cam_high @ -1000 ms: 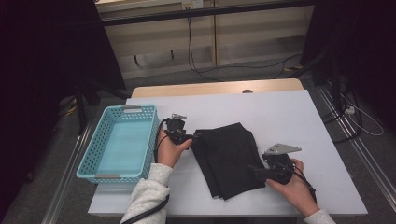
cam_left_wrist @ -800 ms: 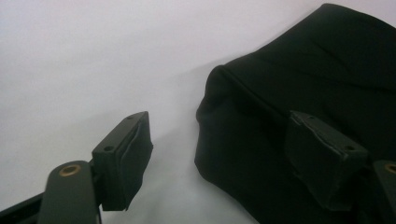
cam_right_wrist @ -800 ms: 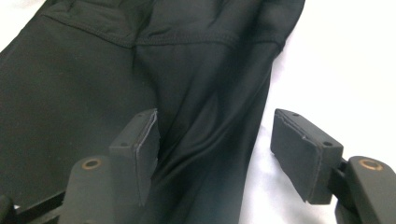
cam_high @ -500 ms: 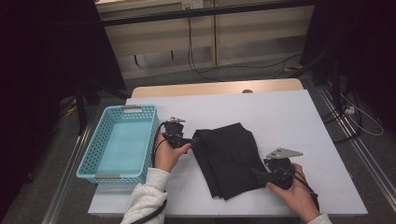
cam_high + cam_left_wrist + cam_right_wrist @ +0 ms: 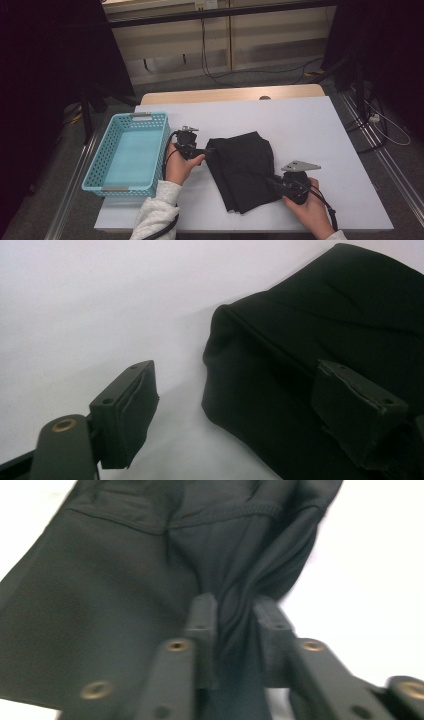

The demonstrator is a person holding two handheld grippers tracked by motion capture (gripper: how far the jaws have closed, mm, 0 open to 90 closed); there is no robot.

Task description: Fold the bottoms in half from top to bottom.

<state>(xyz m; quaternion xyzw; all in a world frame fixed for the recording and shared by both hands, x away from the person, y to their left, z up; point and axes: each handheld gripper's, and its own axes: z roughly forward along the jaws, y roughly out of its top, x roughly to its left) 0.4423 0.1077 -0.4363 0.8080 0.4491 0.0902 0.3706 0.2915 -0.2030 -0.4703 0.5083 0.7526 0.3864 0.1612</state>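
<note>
Well, here is how it lies from where I stand.

Black garment: folded and flat on the white table, near the person's edge, between the two hands.

Right gripper: jaws have just been closing and now pinch a gathered fold at the garment's near right edge (the cloth bunches up between the pads); in the high view it sits at that same edge.

Left gripper: jaws wide and just been opening, one pad over bare table, the other over the cloth's rounded corner, nothing pinched; in the high view it is at the garment's left edge.

Blue basket: at the table's left side, just beside the left hand, with nothing inside it.

Hard to make out: the right gripper view is blurred, and the black jaw tips blend into the black cloth in the high view.

Since a second ago: the garment lies much where it did.
</note>
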